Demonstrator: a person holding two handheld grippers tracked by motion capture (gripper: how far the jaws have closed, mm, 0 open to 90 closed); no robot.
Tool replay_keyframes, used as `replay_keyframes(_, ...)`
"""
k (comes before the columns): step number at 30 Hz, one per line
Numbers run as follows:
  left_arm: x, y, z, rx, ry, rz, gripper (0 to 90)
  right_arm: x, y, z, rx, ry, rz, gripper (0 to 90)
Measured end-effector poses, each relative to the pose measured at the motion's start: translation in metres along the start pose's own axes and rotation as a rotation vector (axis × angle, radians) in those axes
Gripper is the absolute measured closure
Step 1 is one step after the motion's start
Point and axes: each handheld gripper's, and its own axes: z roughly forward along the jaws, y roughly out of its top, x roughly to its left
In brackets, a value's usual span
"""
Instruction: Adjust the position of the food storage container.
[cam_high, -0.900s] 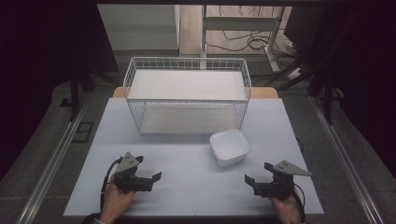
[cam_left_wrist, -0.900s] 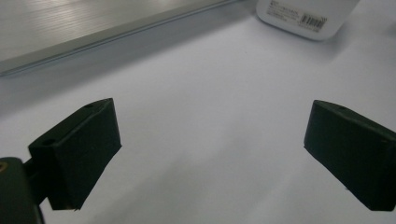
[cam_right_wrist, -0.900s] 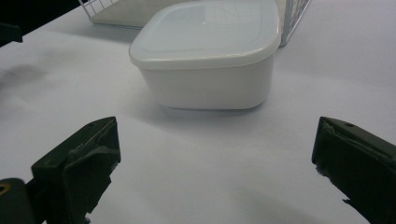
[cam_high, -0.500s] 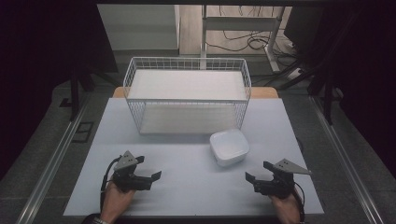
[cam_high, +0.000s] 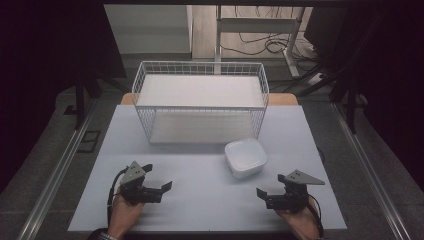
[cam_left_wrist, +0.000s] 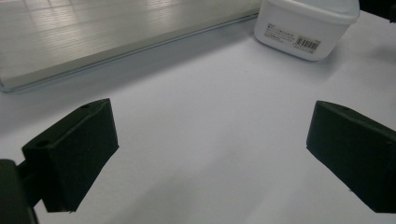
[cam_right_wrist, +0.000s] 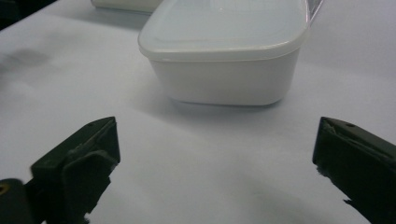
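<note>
Tabletop (cam_high: 200, 200) of plain white carried a white wire basket (cam_high: 200, 107) along its far side, and a lidded white plastic container (cam_high: 245, 157) stood just in front of the basket's right end, apart from both tools. Left tool (cam_high: 167, 185) lay near the front edge at the left with its jaws spread wide and nothing between them, while right tool (cam_high: 260, 192) lay at the front right, jaws equally wide and empty, facing the container close ahead of it.
</note>
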Motion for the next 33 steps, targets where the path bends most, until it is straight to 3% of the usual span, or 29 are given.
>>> replay_keyframes(4,-0.001,0.0,0.001,0.009,-0.006,-0.002,1.6,-0.003,0.006,0.001,-0.003,0.03,0.031,11.8)
replay_keyframes(7,-0.002,-0.001,-0.001,0.005,0.004,0.009,1.5,-0.003,0.014,0.003,0.01,0.021,0.011,18.8)
replay_keyframes(12,-0.001,0.0,-0.003,0.014,0.019,-0.008,2.5,-0.01,0.028,0.001,0.007,0.016,0.012,31.2)
replay_keyframes(13,-0.001,0.0,-0.002,0.019,0.023,-0.007,2.9,-0.013,0.033,0.002,0.004,0.011,0.007,37.6)
replay_keyframes(14,-0.001,0.0,-0.002,0.026,0.03,-0.001,2.9,-0.013,0.033,0.002,0.004,0.011,0.007,37.6)
replay_keyframes(20,-0.002,-0.001,0.0,0.05,0.064,0.02,2.9,-0.02,0.053,0.008,0.023,-0.002,-0.026,57.0)
replay_keyframes(24,-0.001,-0.001,-0.001,0.038,0.059,0.016,2.9,-0.026,0.068,0.018,0.033,0.003,-0.045,72.1)
replay_keyframes(25,-0.002,-0.001,-0.002,0.03,0.05,0.018,2.9,-0.029,0.076,0.024,0.039,0.011,-0.057,79.8)
replay_keyframes(28,-0.005,0.001,-0.002,0.011,0.036,0.05,2.9,-0.031,0.085,0.031,0.059,-0.004,-0.081,86.4)
replay_keyframes(33,-0.009,-0.001,0.001,0.05,0.053,0.089,2.9,-0.037,0.1,0.046,0.077,-0.044,-0.09,89.2)
